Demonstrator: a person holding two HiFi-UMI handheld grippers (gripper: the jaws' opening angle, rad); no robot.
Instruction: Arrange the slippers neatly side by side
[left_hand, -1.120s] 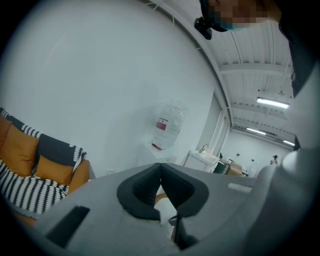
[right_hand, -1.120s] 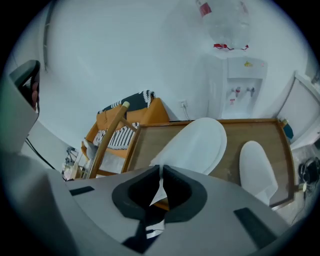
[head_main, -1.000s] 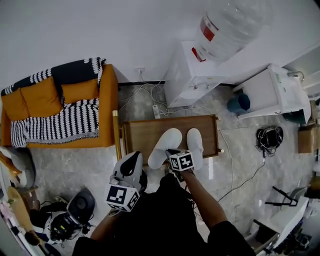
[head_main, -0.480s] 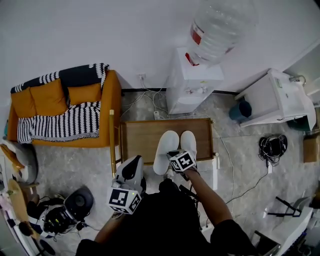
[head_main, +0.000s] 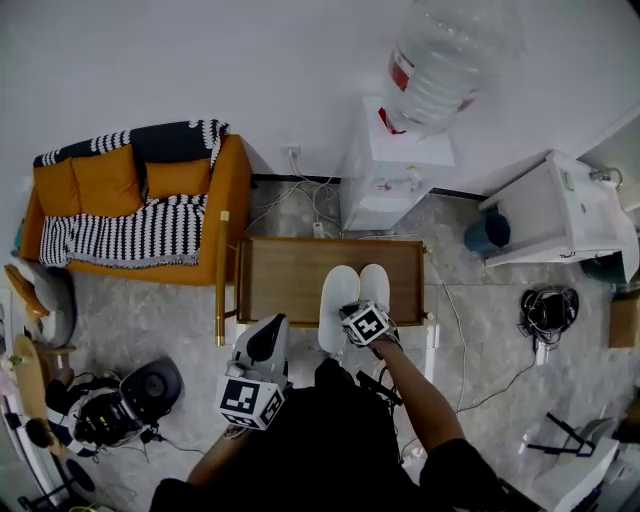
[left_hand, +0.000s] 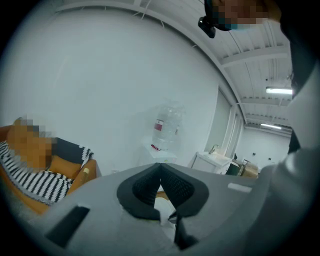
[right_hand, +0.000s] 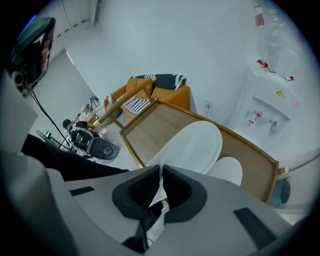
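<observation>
I see the right gripper (right_hand: 161, 175) jaws pinching a slipper (right_hand: 192, 145) by its thin edge; left gripper (left_hand: 160, 172) jaws pressed together; that edge may slip out, skewing alignment.

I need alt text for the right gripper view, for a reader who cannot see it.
The right gripper is shut on the near edge of a white slipper on a wooden table, with the second slipper close beside it. An orange sofa and a water dispenser stand behind.

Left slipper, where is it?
Head view: left slipper on the right half of the wooden table, beside the other slipper, its near edge pinched by the right gripper.
</observation>
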